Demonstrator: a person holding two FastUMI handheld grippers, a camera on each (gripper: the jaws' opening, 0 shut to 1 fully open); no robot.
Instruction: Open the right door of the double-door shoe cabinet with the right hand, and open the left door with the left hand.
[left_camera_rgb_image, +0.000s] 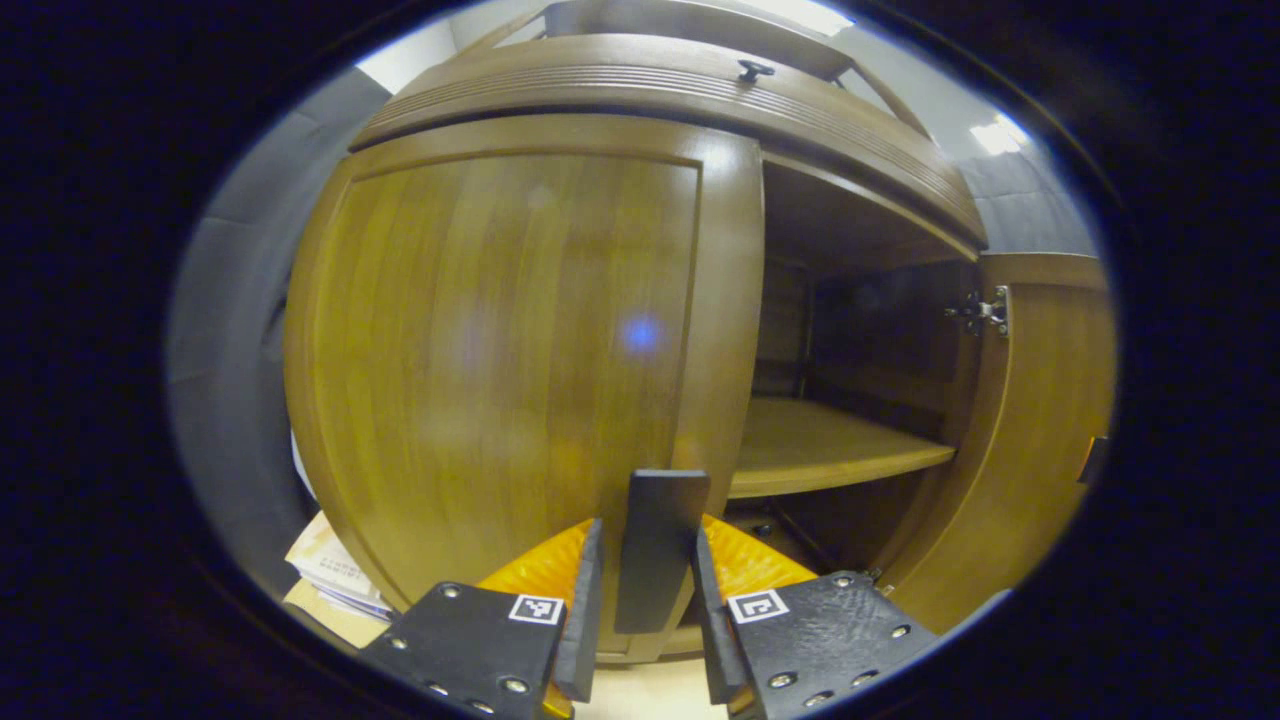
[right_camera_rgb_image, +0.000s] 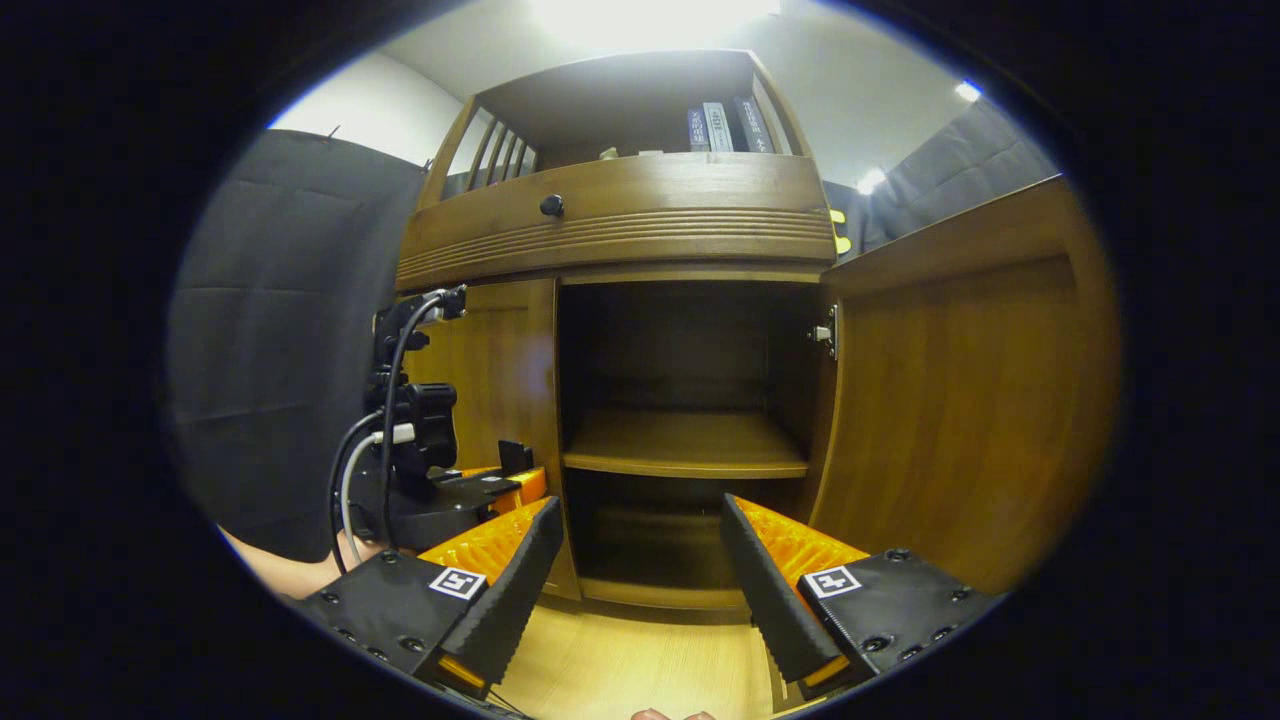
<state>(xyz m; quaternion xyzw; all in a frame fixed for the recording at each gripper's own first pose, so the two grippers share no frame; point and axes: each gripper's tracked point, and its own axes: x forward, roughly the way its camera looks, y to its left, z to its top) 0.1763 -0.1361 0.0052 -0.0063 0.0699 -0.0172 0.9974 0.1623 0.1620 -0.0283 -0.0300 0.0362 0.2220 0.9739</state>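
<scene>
Straddling the dark handle (left_camera_rgb_image: 655, 545) at the closed left door's (left_camera_rgb_image: 500, 360) free edge, the left gripper (left_camera_rgb_image: 648, 610) has its fingers narrowed around it, seemingly touching, ready to pull. From the right gripper view, the right gripper (right_camera_rgb_image: 640, 590) hangs wide open and empty before the right door (right_camera_rgb_image: 960, 400), already swung wide off the shoe cabinet (right_camera_rgb_image: 620, 220).

Place: a recording booth set up like a home hallway
Walls: black cloth (right_camera_rgb_image: 290, 330)
Furniture: wooden shoe cabinet (right_camera_rgb_image: 620, 220), books (right_camera_rgb_image: 725, 125) on top
Floor: pale wood (right_camera_rgb_image: 640, 670)
</scene>
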